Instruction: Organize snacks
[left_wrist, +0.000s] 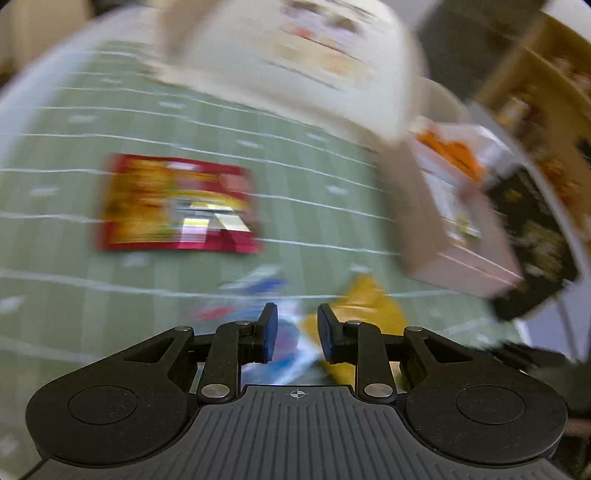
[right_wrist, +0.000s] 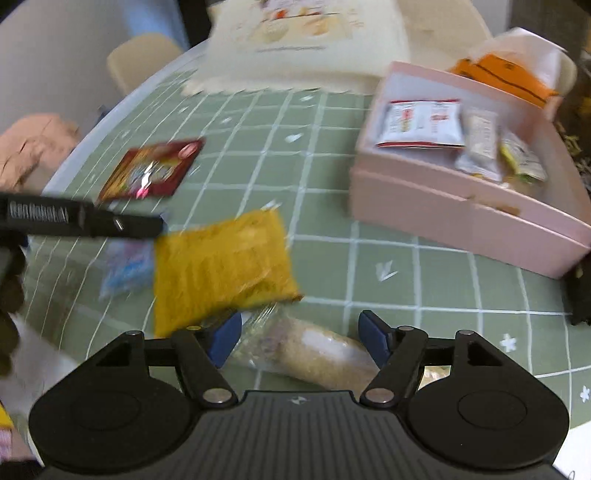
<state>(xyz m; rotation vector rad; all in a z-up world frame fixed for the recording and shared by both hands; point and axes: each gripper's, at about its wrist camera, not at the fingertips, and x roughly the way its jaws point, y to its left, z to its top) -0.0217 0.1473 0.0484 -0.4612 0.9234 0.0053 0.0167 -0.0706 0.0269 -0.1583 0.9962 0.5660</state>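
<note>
Nearest the right wrist camera, the right gripper (right_wrist: 299, 338) stands with its blue pads wide apart, straddling a clear-wrapped pale snack roll (right_wrist: 314, 354) on the green checked tablecloth (right_wrist: 325, 206). Just beyond the roll lies a yellow packet (right_wrist: 221, 269), with a blue-and-white packet (right_wrist: 125, 266) touching its left edge. The left gripper (left_wrist: 297, 332), fingers parted with a narrow gap and holding nothing, hovers over those two packets in a blurred view. Farther left of the yellow packet rests a red packet (right_wrist: 151, 170). Right of it and farther back sits the pink box (right_wrist: 461, 214), holding several small packets. A cream bag (right_wrist: 303, 44) lies beyond.
</note>
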